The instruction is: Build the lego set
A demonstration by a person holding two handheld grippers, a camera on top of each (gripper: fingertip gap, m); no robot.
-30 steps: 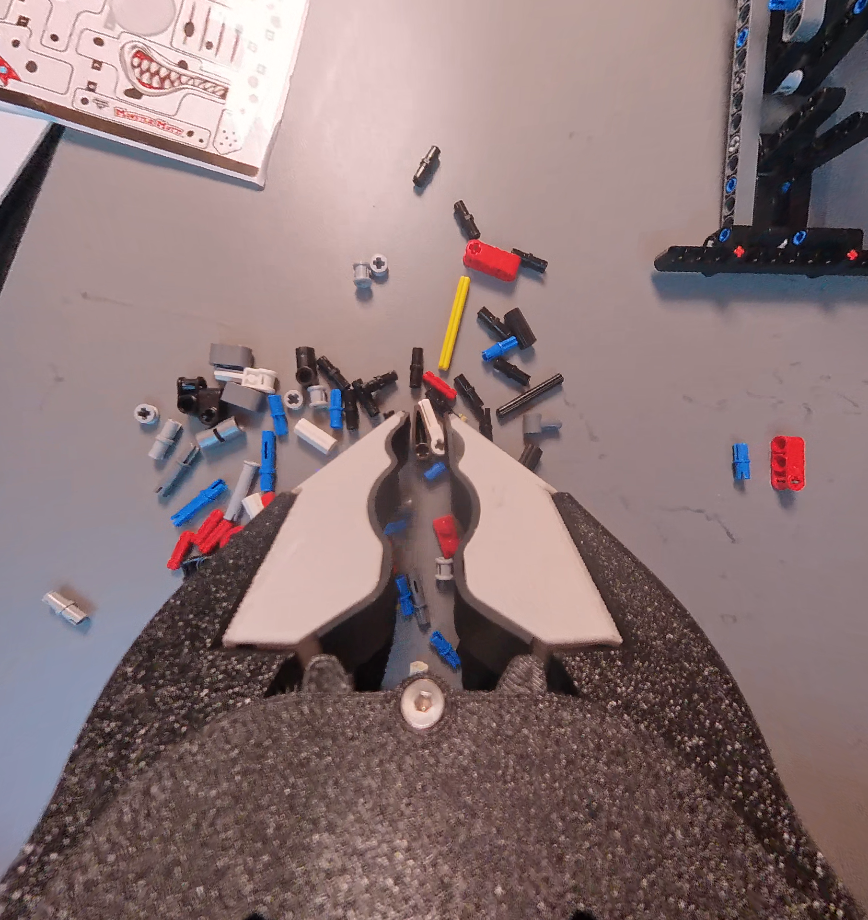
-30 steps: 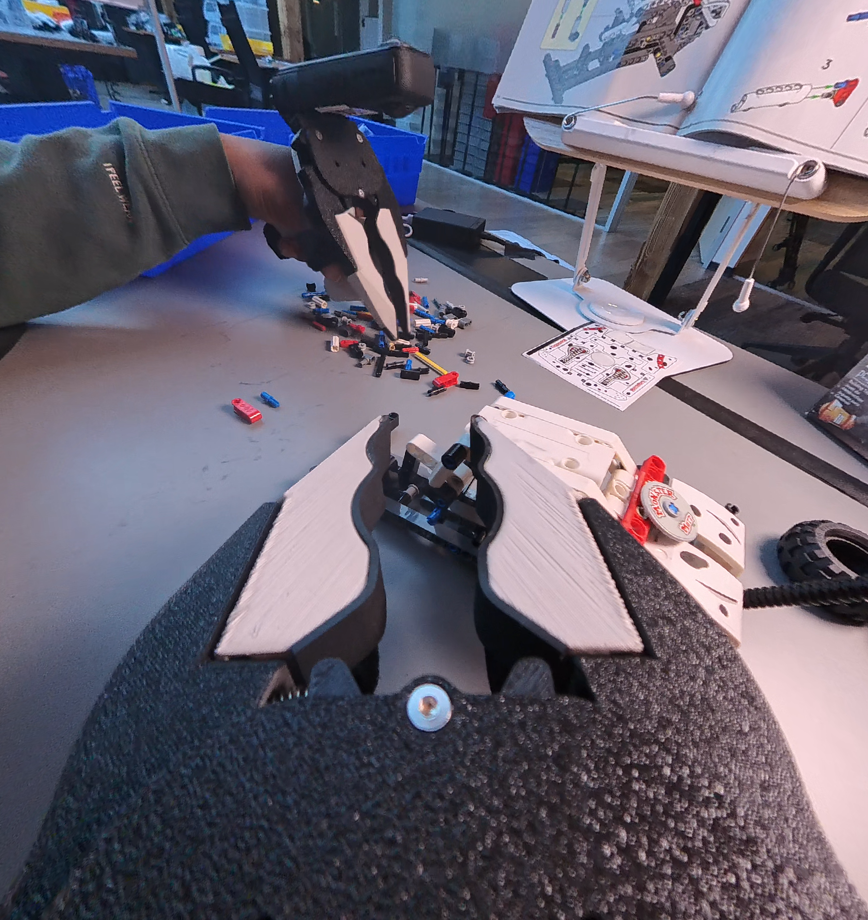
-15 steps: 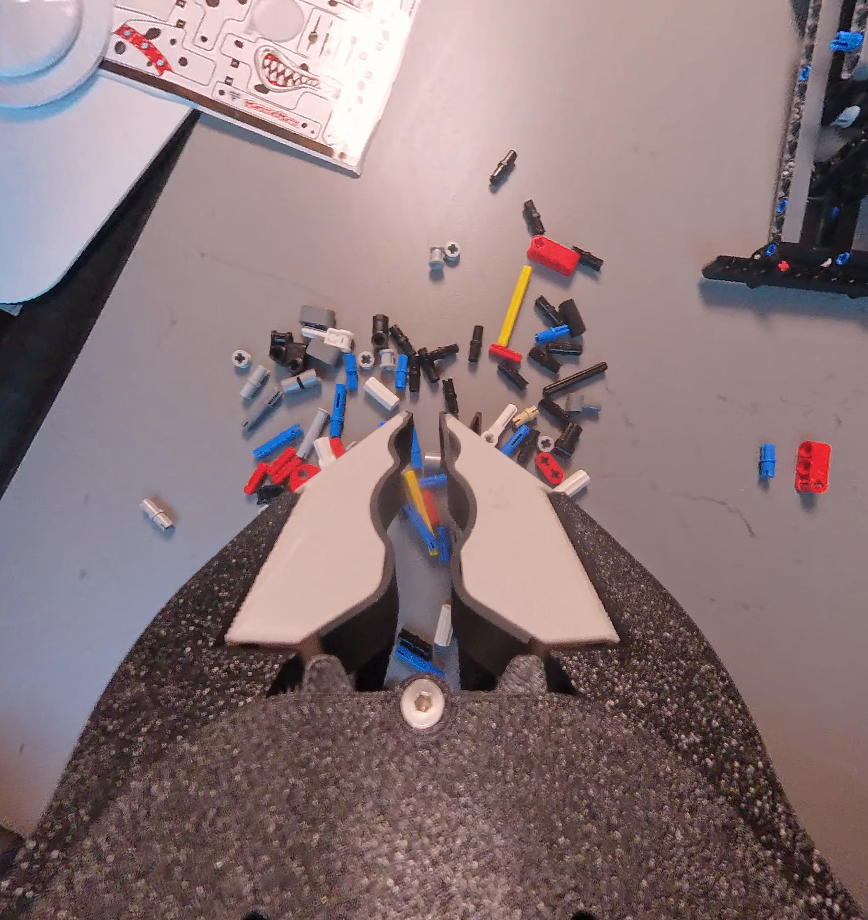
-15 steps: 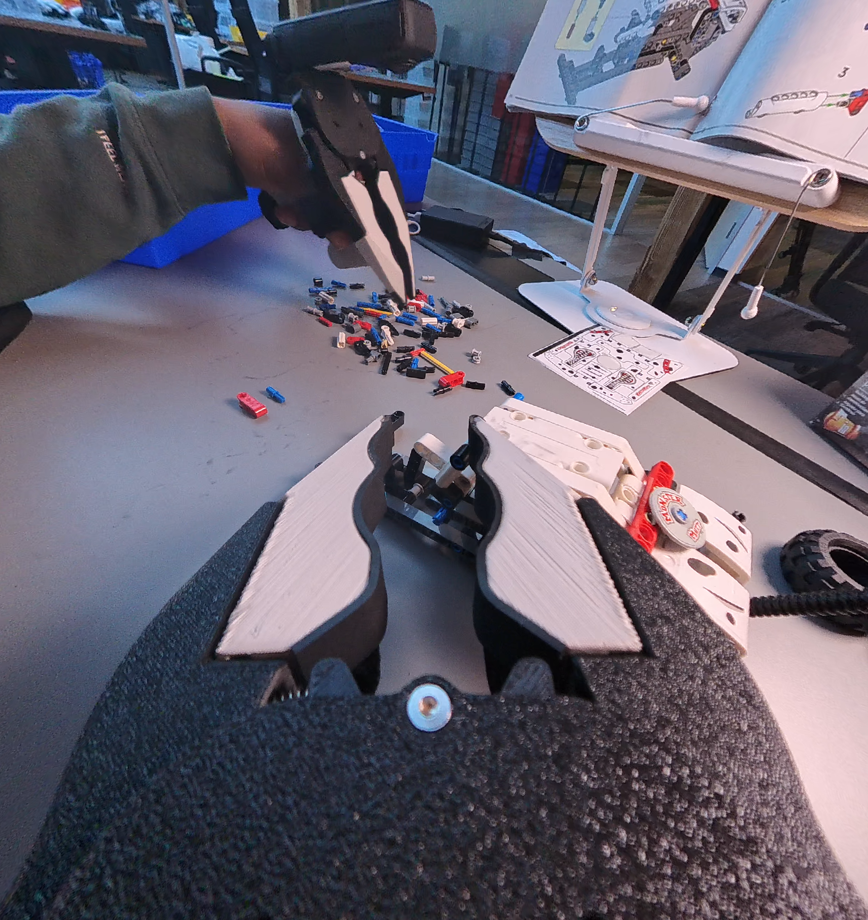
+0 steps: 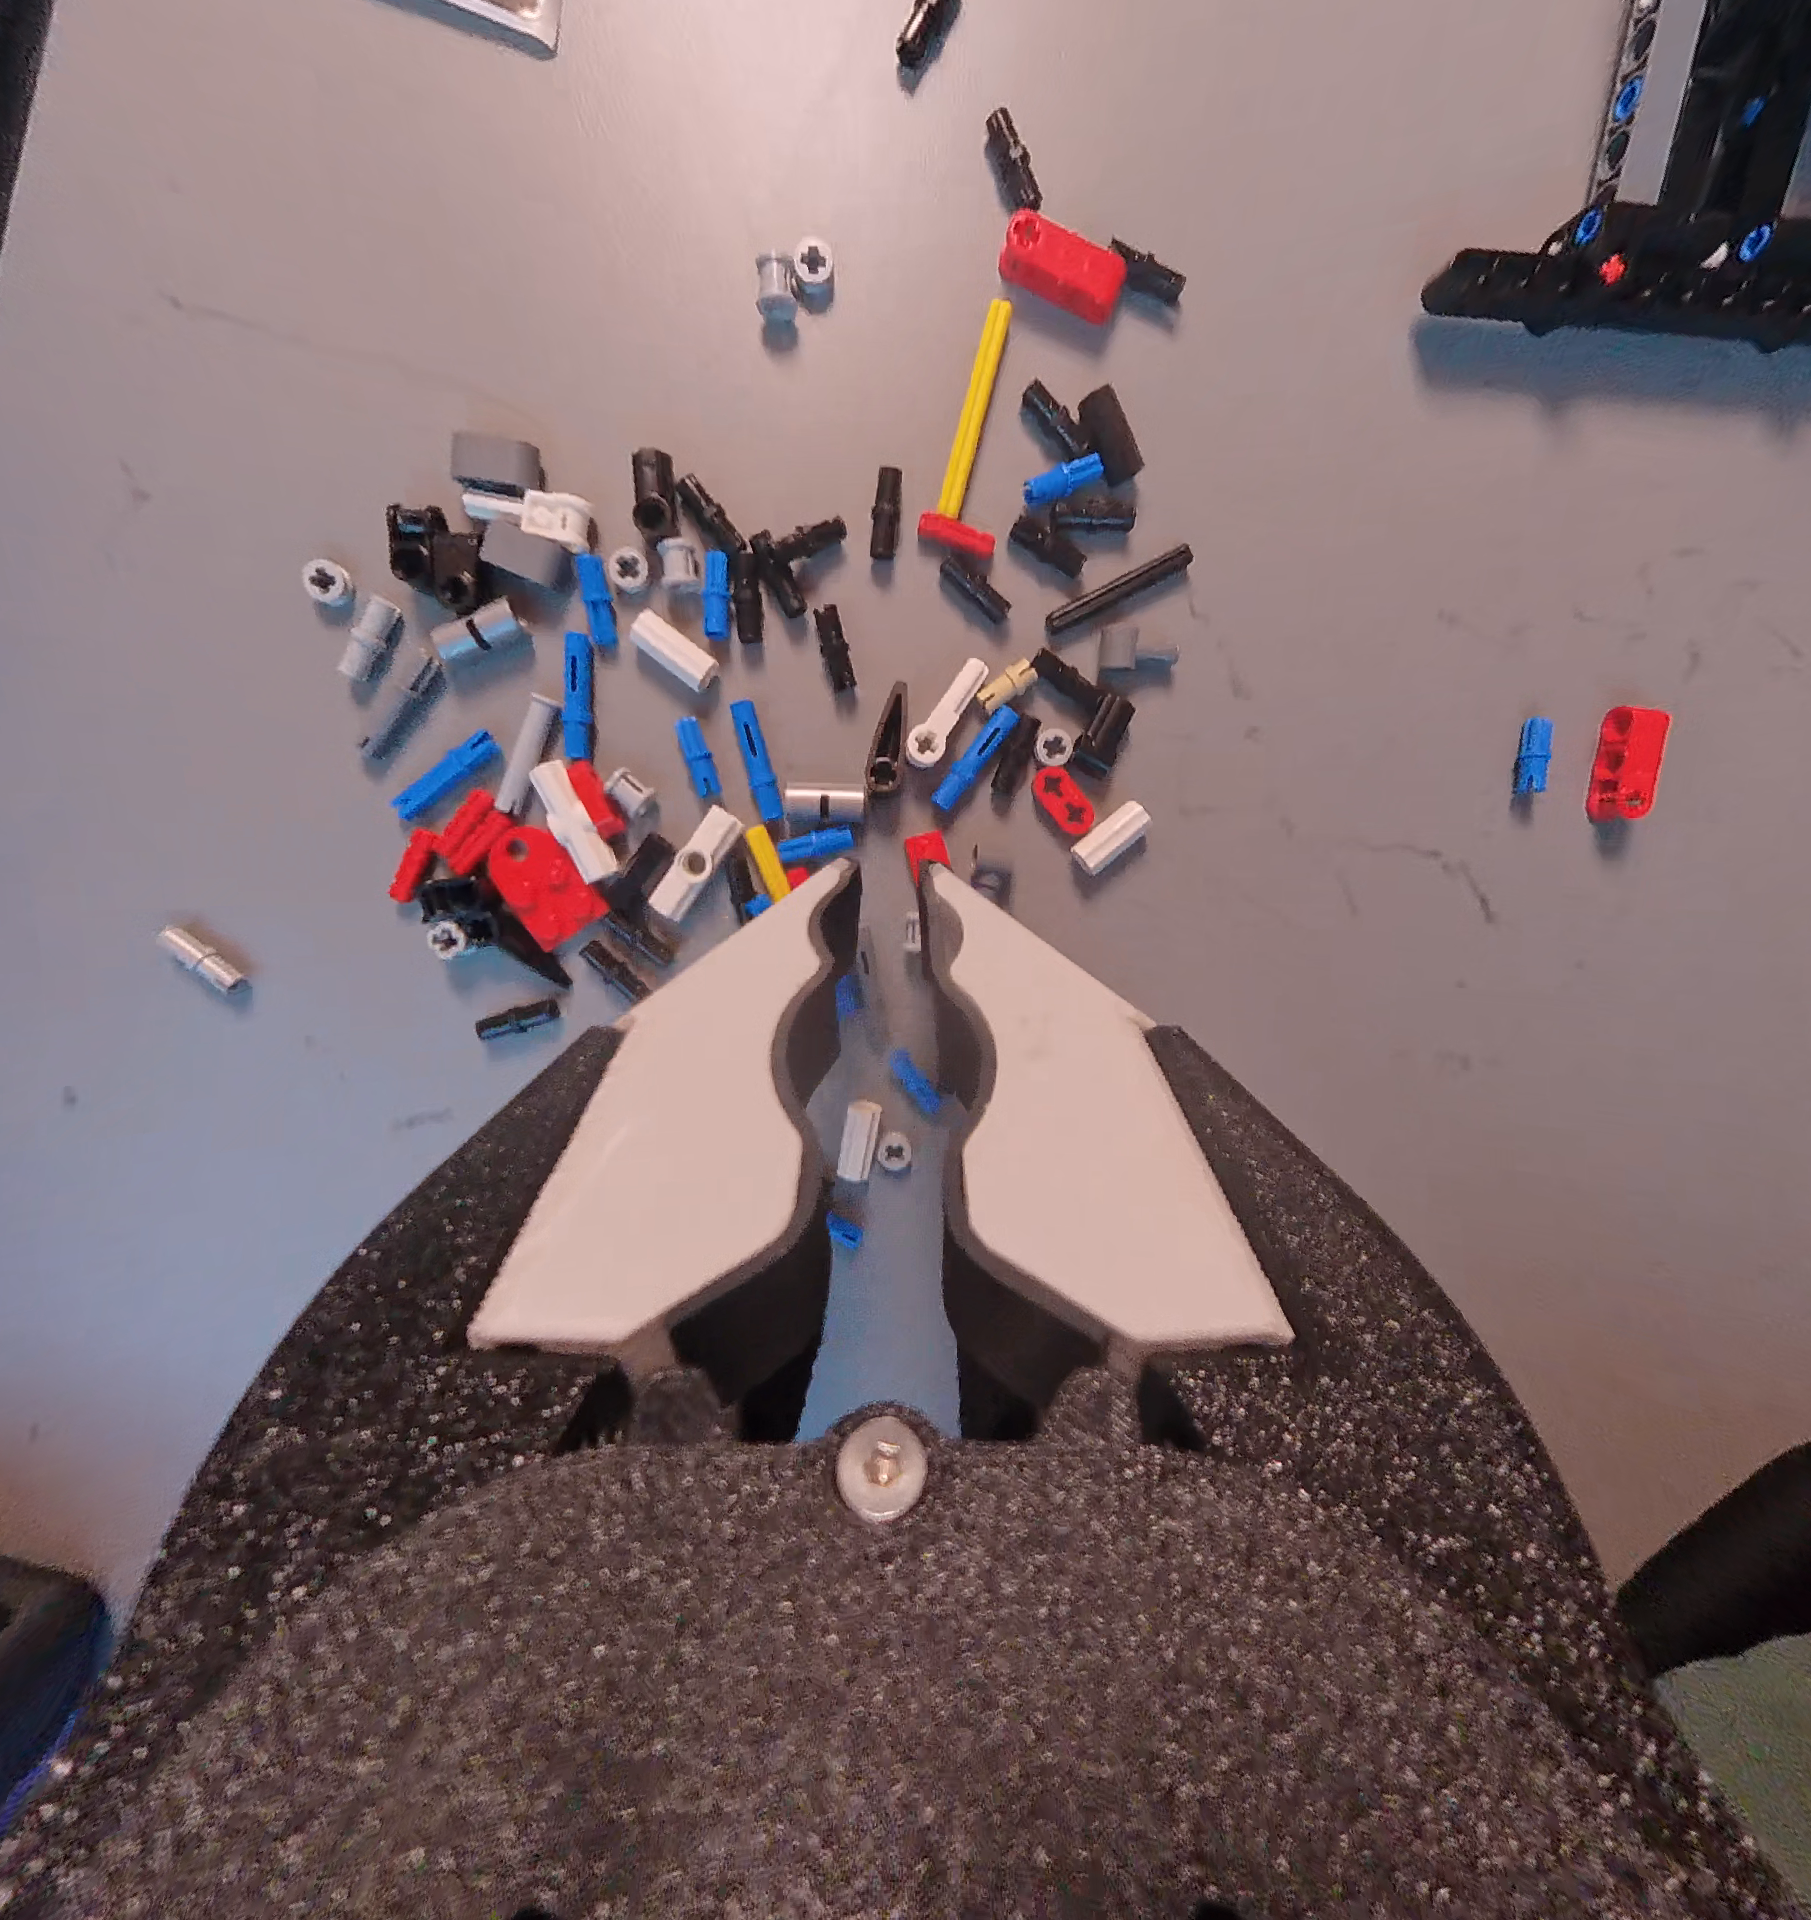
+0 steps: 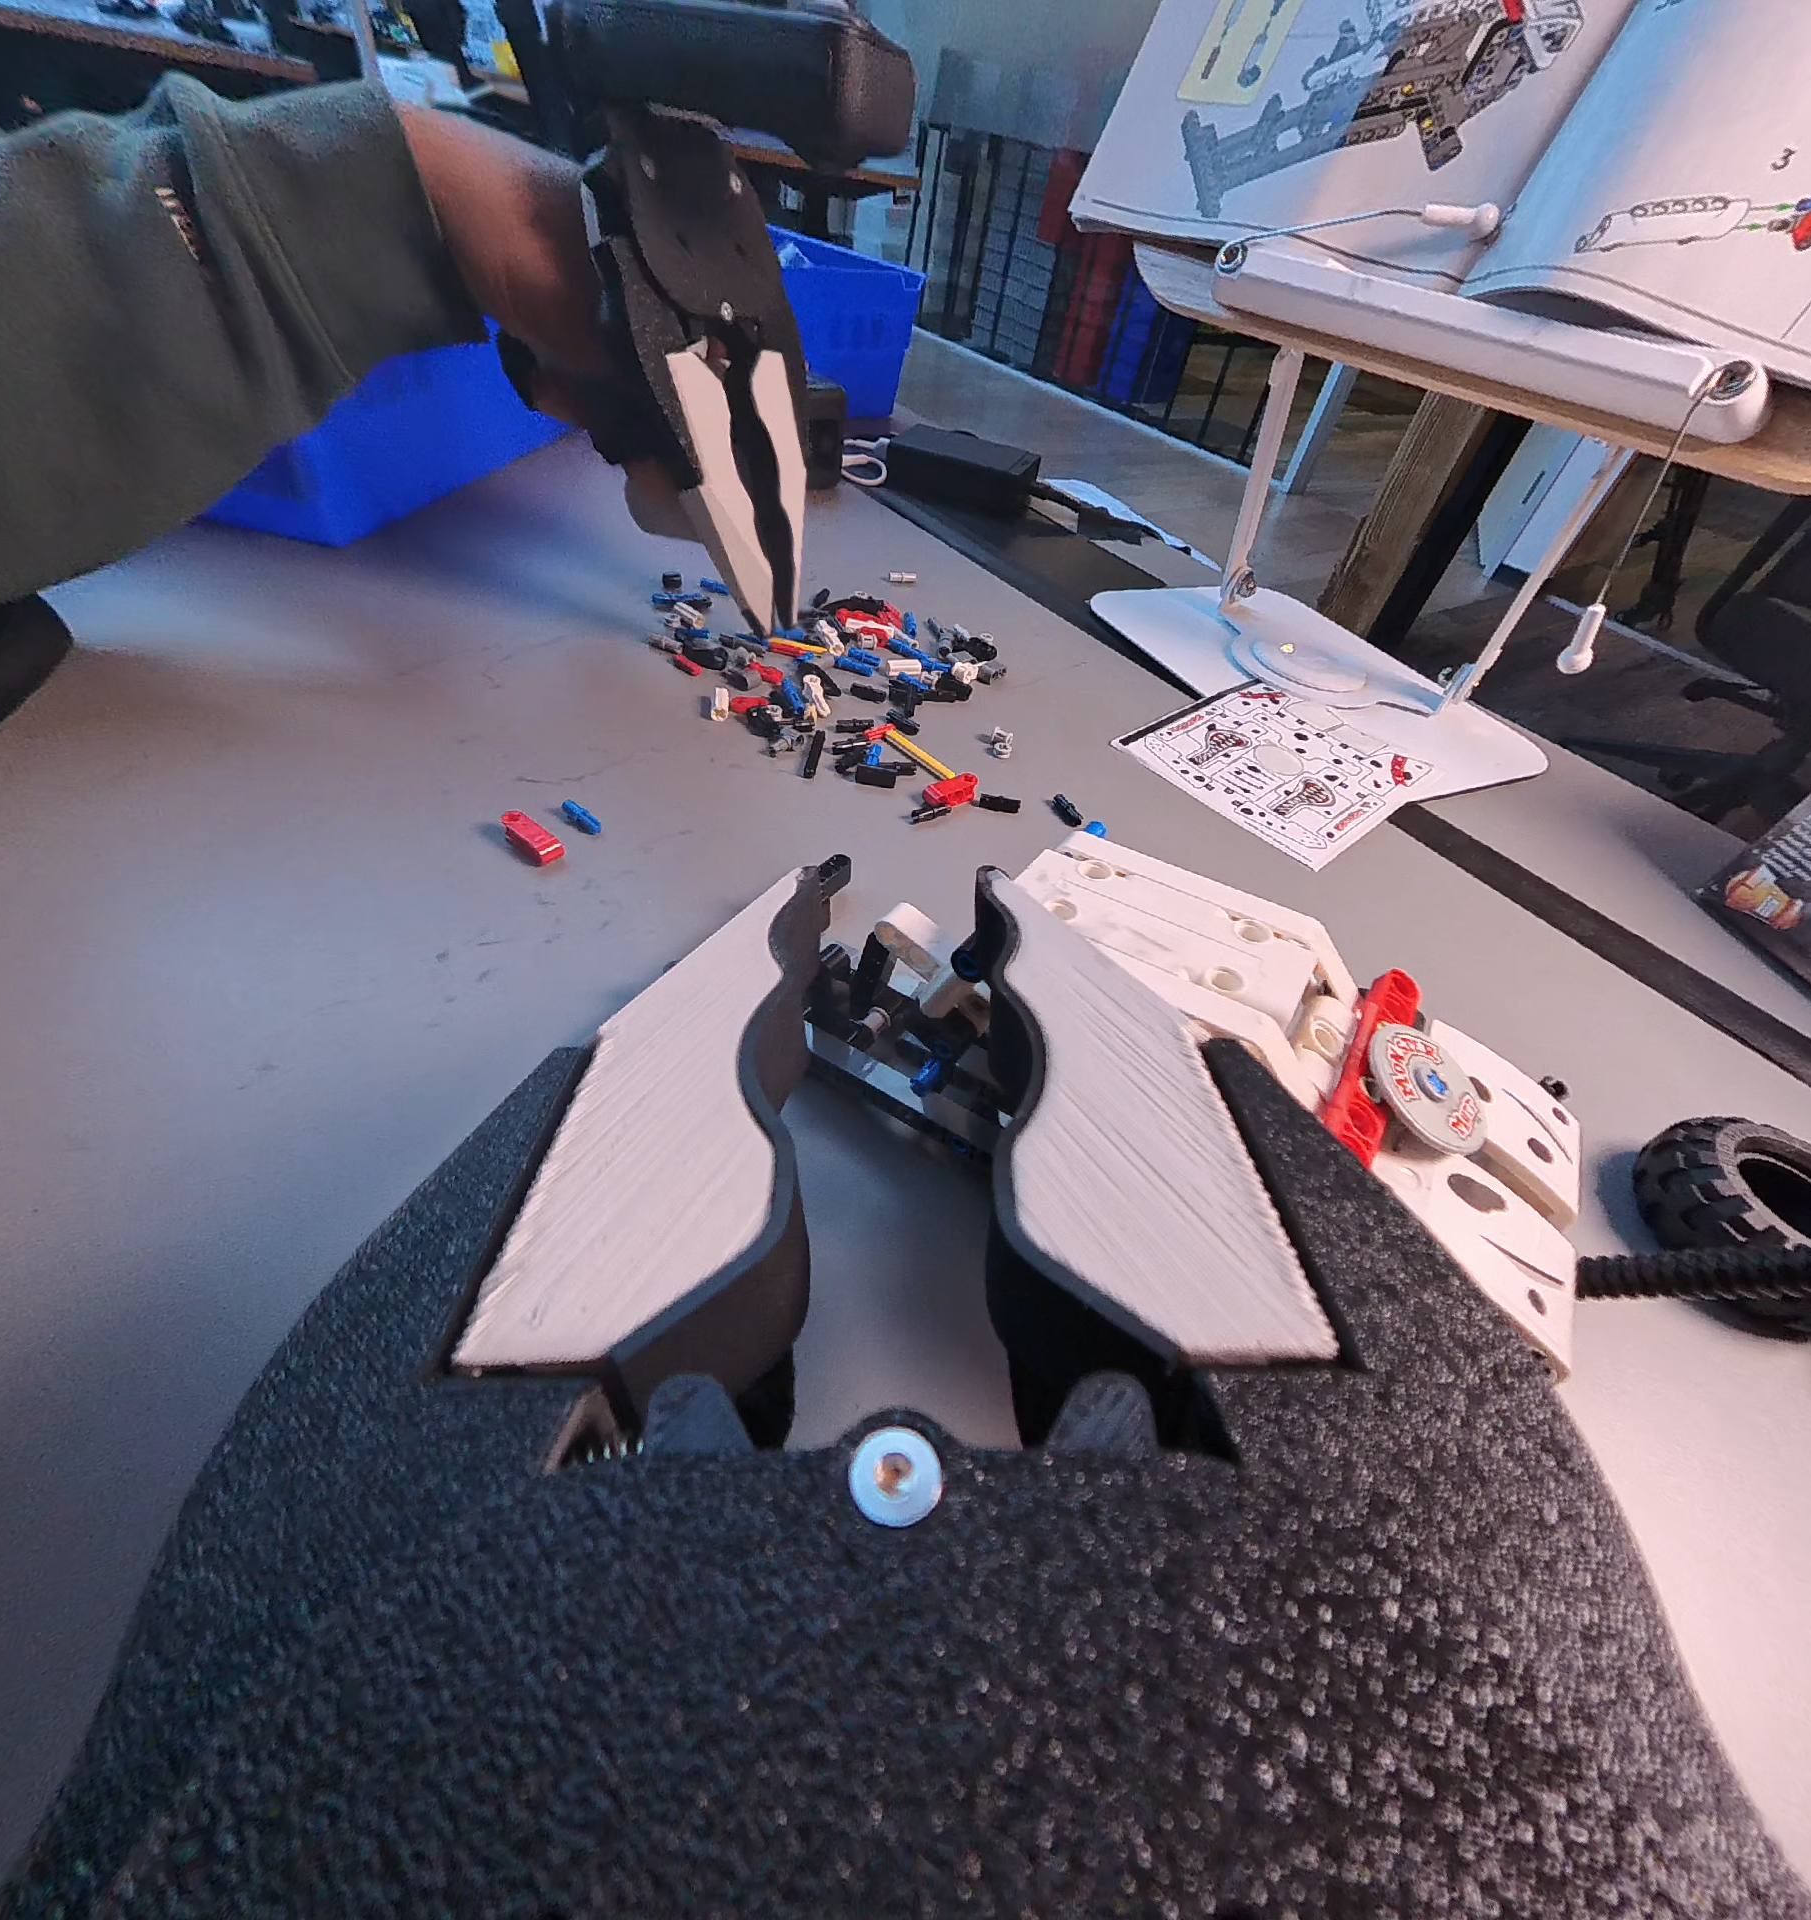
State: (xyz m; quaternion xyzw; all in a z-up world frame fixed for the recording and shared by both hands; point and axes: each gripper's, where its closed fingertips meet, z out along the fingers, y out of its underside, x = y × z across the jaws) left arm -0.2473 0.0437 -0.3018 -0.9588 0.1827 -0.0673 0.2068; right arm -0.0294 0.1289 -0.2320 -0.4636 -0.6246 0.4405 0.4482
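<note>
Right now, from the left wrist view, the left gripper [image 5: 888, 883] points down at the near edge of the pile of small lego pieces [image 5: 776, 665] on the grey table [image 5: 257, 260]. Its two tips sit close together with only a thin gap, and nothing is pinched between them. A black pointed piece [image 5: 888, 740], a little red piece [image 5: 926, 850] and a blue pin [image 5: 816, 846] lie just past the tips, all crowded together. That is the worry: the bits are tiny and packed tight, so the tips could grab two at once, or push the wanted one away. A round pin could also roll off across the table. A red block [image 5: 1627, 764] and a blue peg [image 5: 1533, 755] sit well apart from the pile, and those would be easier to pick. Next, in the right wrist view, the right gripper [image 6: 906, 894] has its tips a fair way apart, one on each side of the black and white half-built lego model [image 6: 1171, 935] that sits on the table. I cannot tell if the tips press on the model or only stand beside it. If the hold is loose, the model could slide or turn when a new piece gets pushed in. If it squeezes too hard, a thin white arm [image 6: 906, 930] could pop off. A black tyre [image 6: 1753, 1195] lies near the model, and the open instruction book [image 6: 1503, 135] stands on a holder behind.
</note>
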